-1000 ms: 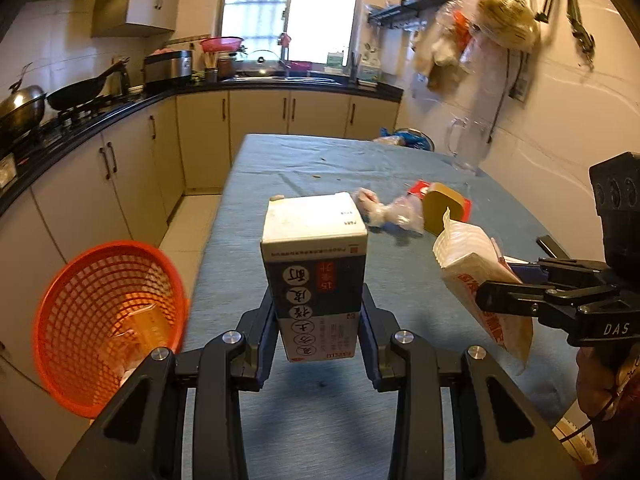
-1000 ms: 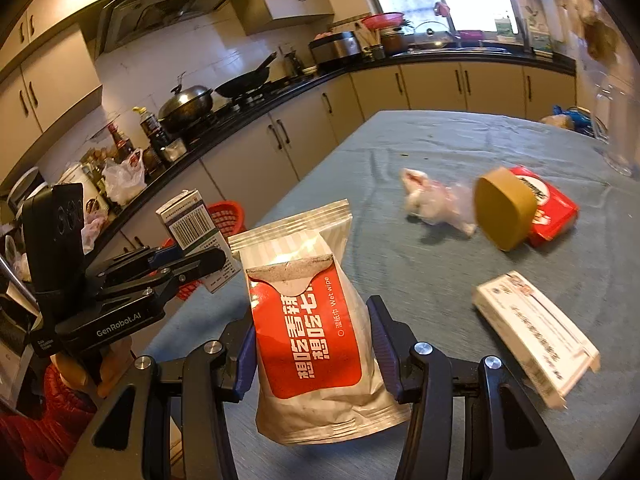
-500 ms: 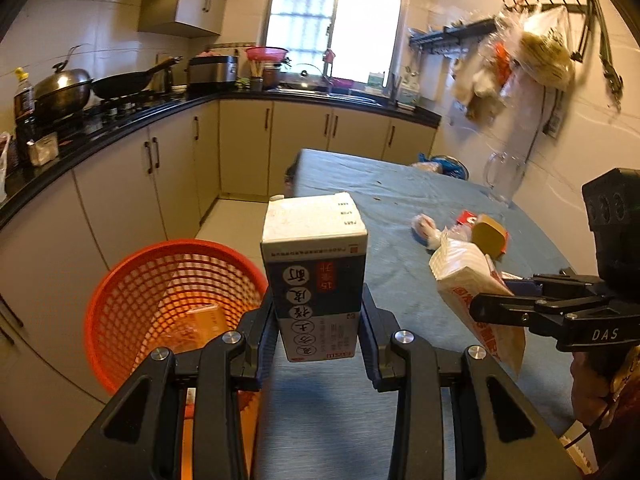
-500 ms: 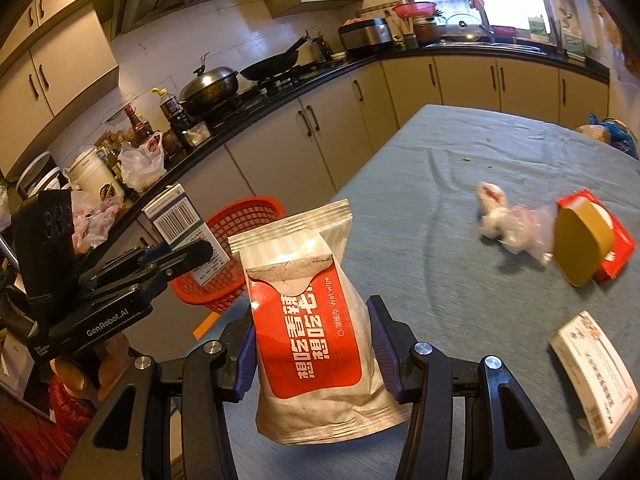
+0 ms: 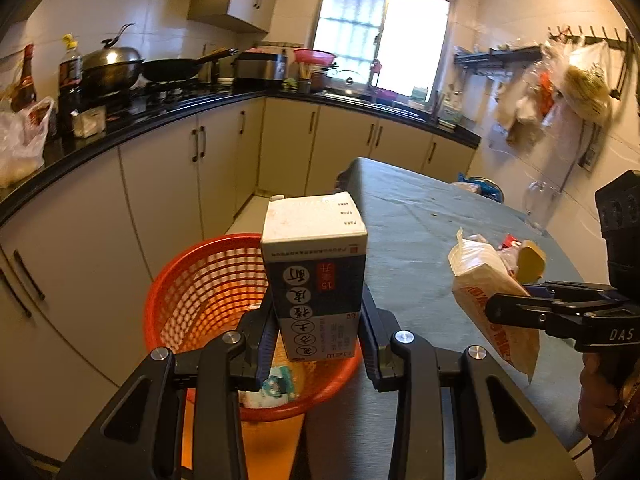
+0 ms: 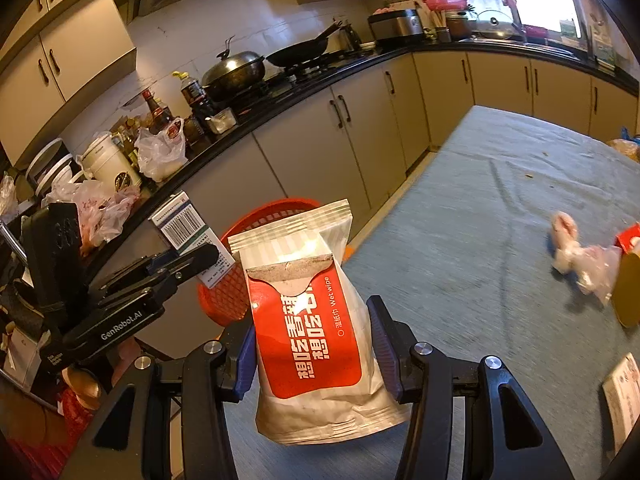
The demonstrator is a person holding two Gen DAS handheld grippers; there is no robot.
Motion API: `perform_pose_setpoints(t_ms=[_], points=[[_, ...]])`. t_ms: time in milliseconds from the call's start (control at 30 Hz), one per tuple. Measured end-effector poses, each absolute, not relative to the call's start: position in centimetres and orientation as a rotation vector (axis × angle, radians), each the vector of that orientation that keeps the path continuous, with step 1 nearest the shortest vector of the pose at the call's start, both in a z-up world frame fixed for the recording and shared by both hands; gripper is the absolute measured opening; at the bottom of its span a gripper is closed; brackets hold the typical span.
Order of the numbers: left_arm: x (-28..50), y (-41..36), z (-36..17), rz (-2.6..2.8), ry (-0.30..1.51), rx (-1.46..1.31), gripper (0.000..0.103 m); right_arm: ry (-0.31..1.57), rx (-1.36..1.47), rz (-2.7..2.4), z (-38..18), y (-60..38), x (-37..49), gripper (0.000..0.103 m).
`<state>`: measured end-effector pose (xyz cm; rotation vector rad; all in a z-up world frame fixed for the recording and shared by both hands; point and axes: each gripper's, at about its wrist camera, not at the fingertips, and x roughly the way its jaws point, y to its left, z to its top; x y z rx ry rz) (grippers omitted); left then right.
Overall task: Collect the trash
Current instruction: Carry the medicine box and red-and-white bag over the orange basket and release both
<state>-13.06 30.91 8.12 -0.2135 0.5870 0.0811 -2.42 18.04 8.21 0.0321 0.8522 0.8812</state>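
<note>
Left gripper (image 5: 318, 330): squeezes a box (image 5: 316, 276), held up over the red basket (image 5: 192, 300).
Right gripper (image 6: 314, 342): squeezes a wet wipe pack (image 6: 316, 320), up above the table edge.
Table (image 6: 480, 208): crumpled wrapper (image 6: 576, 252) lies farther back.

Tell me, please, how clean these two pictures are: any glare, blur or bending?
Left wrist view: the window is blown out white, cabinet lines bow with the fisheye, and the carton is sharp. Right wrist view: glare spots the wet-wipe pack, the tablecloth is smeared by motion, and the corners go black.
</note>
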Motion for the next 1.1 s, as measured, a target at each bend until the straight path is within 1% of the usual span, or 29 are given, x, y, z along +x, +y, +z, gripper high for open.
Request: perform_pose_setpoints(t_ms=[500,1100], points=[[-12.5,35.1,6.0,0.137,0.618,-0.263,0.035,0.888,0.041,0.918,8.2,24.6,-0.6,0.054],[-11.6,36.6,3.8,0.144,0.661,-0.28,0.035,0.986,0.098,0.897,5.2,29.1,3.2,0.055]])
